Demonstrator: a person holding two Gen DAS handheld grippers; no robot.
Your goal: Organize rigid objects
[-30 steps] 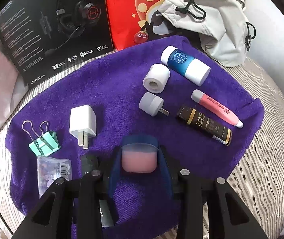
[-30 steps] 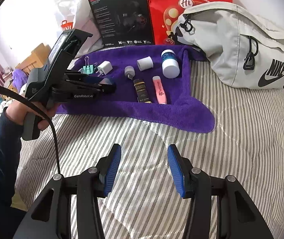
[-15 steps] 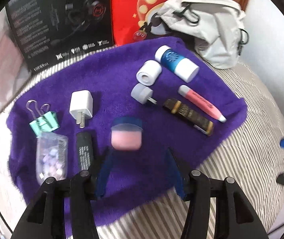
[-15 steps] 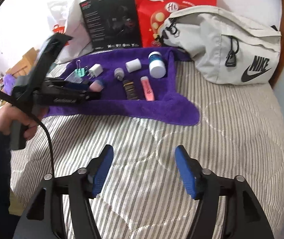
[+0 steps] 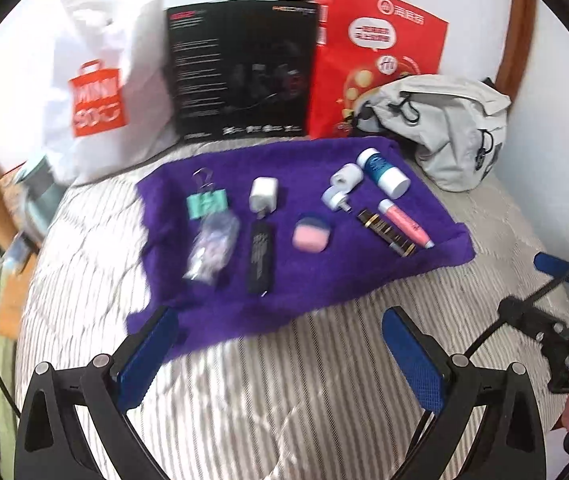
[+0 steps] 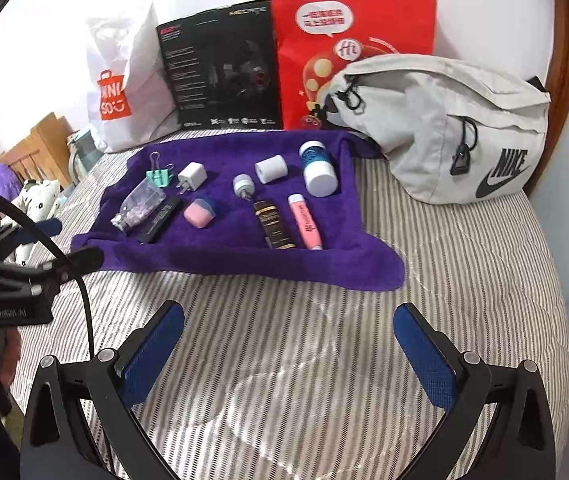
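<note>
L gripper (image 5: 280, 354) & R gripper (image 6: 288, 354): both wide open, empty, near bed edge. Small items in rows on purple towel (image 6: 220, 256), pink case (image 6: 199, 211) centre — prob. sorted.

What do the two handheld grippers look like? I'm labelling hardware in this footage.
Both share one design: a black angular frame with silver pivot screws and flat, textured blue pads. The right gripper shows this up close. The left gripper, seen from the right wrist view, has a black body with small white lettering and a black cable looping off it.
</note>
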